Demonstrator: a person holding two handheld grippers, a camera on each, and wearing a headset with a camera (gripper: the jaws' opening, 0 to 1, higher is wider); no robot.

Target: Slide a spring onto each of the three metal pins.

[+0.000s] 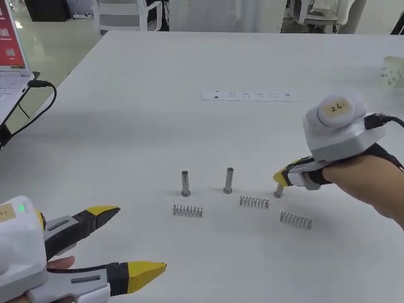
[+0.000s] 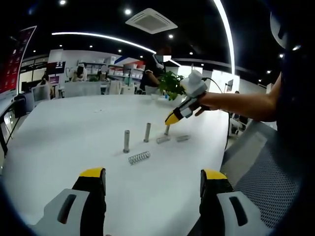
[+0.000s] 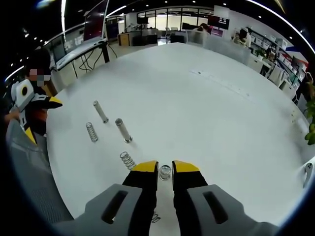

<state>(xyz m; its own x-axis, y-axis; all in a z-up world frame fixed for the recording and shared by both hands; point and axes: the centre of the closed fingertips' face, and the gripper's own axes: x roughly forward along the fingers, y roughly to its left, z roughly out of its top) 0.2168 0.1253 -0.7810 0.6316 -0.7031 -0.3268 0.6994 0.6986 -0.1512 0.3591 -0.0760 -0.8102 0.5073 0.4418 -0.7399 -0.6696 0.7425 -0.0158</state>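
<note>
At the near edge of the desk (image 1: 126,126) the left claw (image 1: 140,239) hangs with its jaws wide apart and empty. It is little risk unless it swings into the row ahead. Beyond it three springs lie loose on their sides, none on a pin yet: the right-hand spring (image 1: 295,220) closest, then the left-hand spring (image 1: 187,211), then the middle spring (image 1: 254,202). They probably roll easily, so a careless brush could send one toward an edge. Just past them the left pin (image 1: 185,183) and middle pin (image 1: 228,180) stand upright, and a sideways nudge could topple them. The right claw (image 1: 281,179) has its jaws drawn almost together about the top of the right pin (image 1: 278,192); whether they pinch it I cannot tell. An off-centre grip could tip that pin onto the middle spring beside it.
</note>
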